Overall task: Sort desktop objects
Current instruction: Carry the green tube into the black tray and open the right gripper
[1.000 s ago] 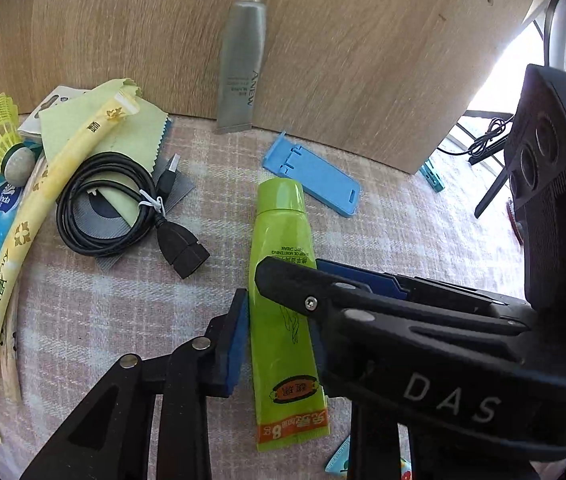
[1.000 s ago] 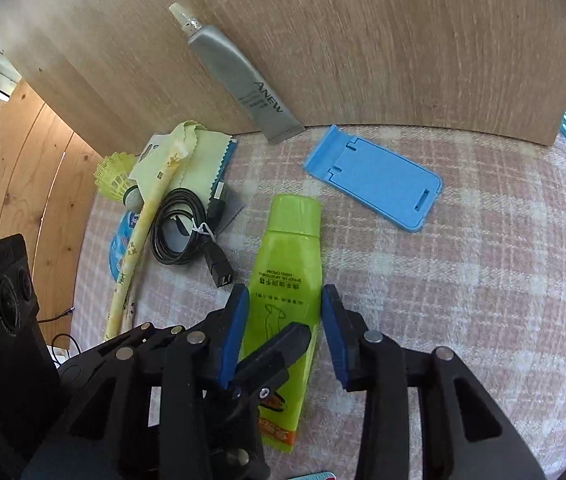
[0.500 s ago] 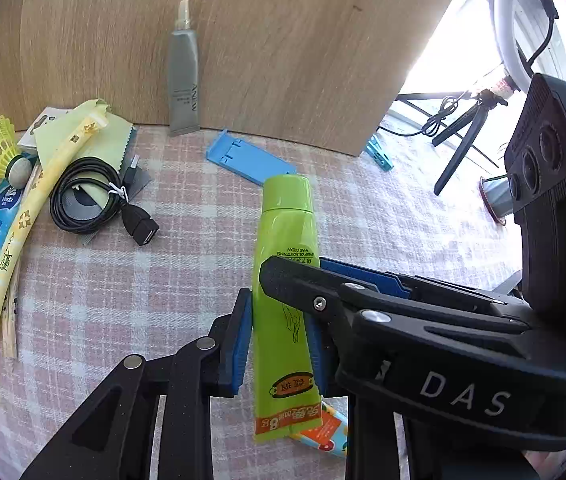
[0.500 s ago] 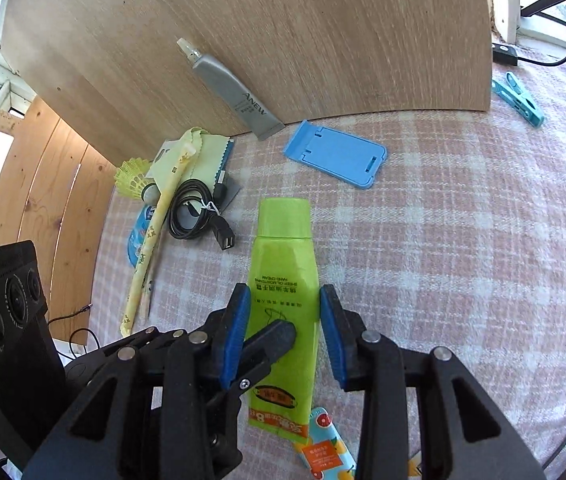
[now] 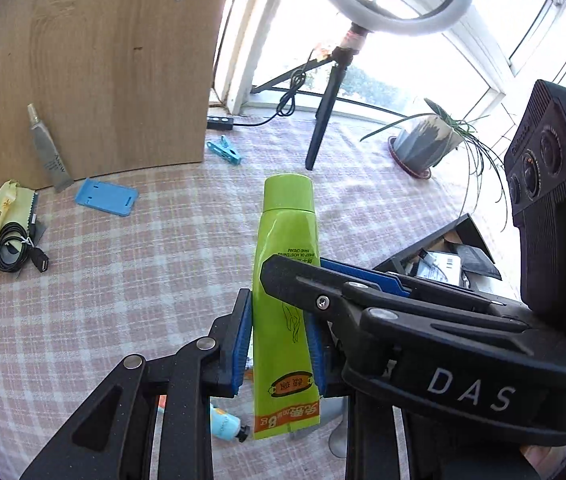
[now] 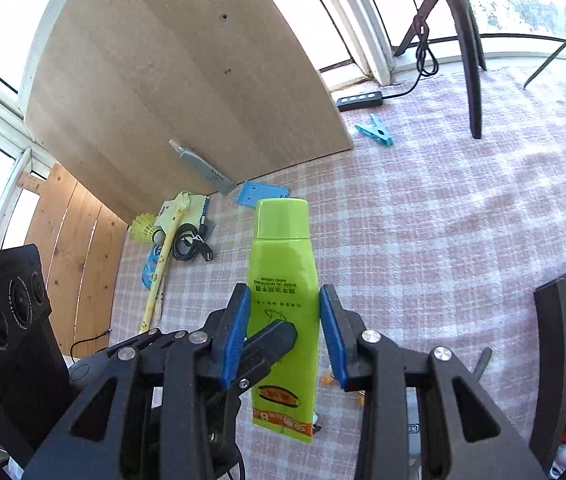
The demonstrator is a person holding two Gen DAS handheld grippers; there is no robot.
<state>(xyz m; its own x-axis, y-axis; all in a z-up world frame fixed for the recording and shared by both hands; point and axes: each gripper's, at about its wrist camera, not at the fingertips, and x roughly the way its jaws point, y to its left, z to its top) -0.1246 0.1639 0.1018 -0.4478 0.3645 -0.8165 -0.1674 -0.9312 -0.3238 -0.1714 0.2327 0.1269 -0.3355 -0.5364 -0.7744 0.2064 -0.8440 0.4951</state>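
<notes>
A green hand cream tube (image 5: 286,280) is held in the air above the checked tablecloth, cap pointing away; it also shows in the right wrist view (image 6: 283,300). My left gripper (image 5: 281,344) is shut on its lower half. My right gripper (image 6: 283,332) straddles the same tube, its blue pads at the tube's edges with a thin gap on the right side. The right gripper's body crosses the left wrist view at right. A black box (image 5: 443,256) holding several items lies at the right.
At the far left lie a grey tube (image 5: 49,152), a blue phone stand (image 5: 106,197), a coiled black cable (image 5: 15,250), a yellow cloth, a shuttlecock and a long yellow strip. A blue clothes peg (image 5: 223,150), a tripod leg (image 5: 325,120) and a potted plant (image 5: 423,148) stand further back.
The green tube has been lifted higher off the table and swung right with both grippers. The pile of objects has dropped away to the left; the box and window came into view.
</notes>
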